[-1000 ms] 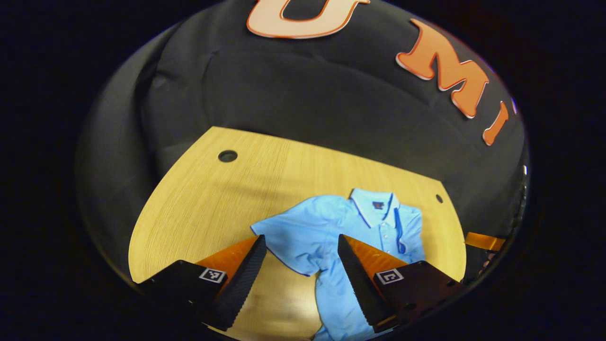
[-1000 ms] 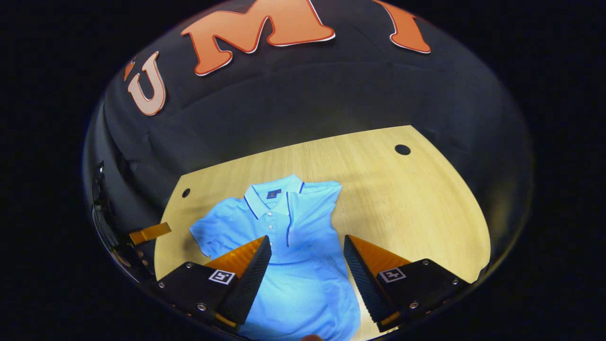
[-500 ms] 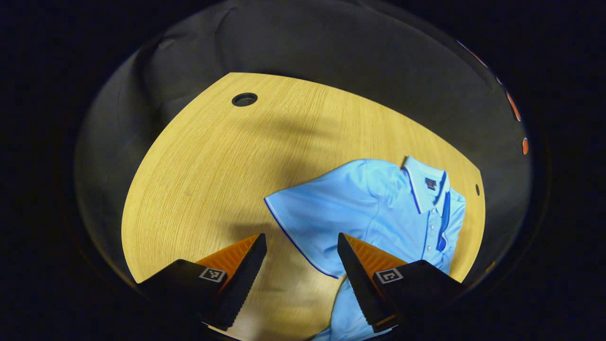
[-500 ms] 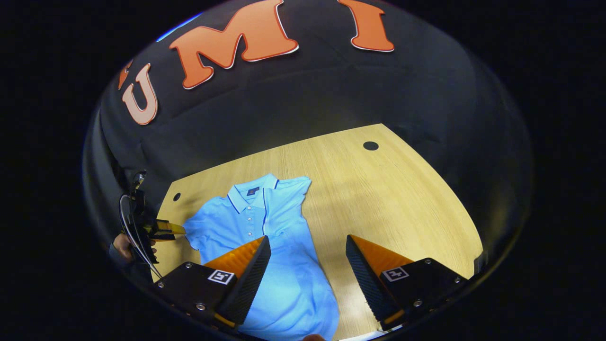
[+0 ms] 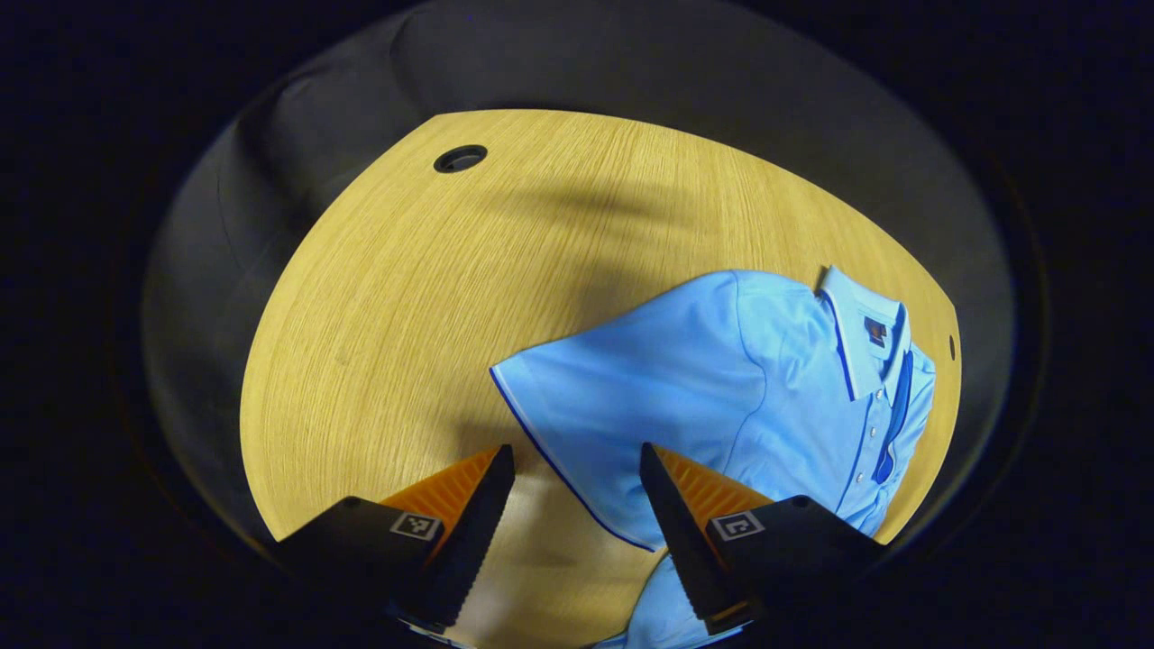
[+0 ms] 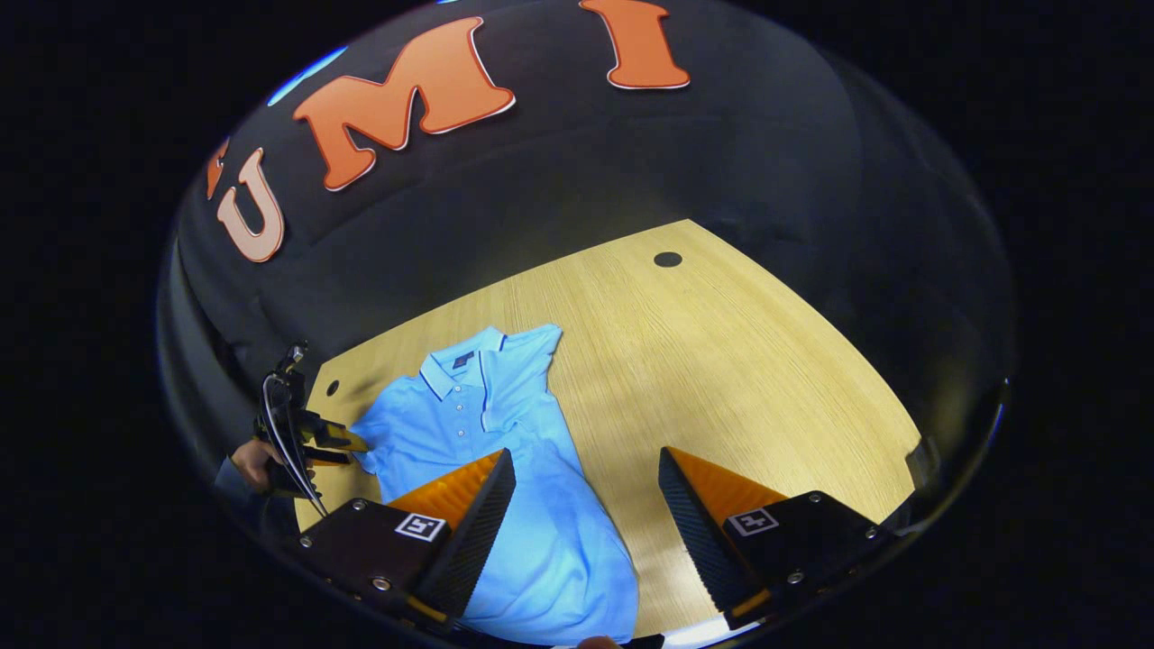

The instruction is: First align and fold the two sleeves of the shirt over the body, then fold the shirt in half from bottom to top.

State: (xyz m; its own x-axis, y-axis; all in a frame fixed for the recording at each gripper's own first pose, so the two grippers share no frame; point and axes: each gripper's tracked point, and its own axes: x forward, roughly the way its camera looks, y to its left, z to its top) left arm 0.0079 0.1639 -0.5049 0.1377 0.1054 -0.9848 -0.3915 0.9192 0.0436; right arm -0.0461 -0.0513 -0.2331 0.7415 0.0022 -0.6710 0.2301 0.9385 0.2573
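Note:
A light blue polo shirt [image 5: 748, 388] lies flat on the wooden table [image 5: 433, 297], collar at the far right in the left gripper view. Its left sleeve [image 5: 577, 406] is spread out toward me, its dark-piped hem running between my fingers. My left gripper [image 5: 577, 460] is open just above that hem. In the right gripper view the shirt [image 6: 487, 451] has its other sleeve folded over the body. My right gripper [image 6: 586, 464] is open above the shirt's lower right edge and the bare table. The left gripper [image 6: 347, 442], held by a hand [image 6: 257, 460], sits at the sleeve's tip.
The table [image 6: 721, 361] has round cable holes [image 5: 460, 159] [image 6: 667, 260] near its far corners and a small hole [image 6: 332, 388] by the shirt. Black cloth walls surround the table.
My left gripper has dropped and swung left, closing in on the spread sleeve. My right gripper has drifted right, off the shirt's body toward bare table. Both stay open.

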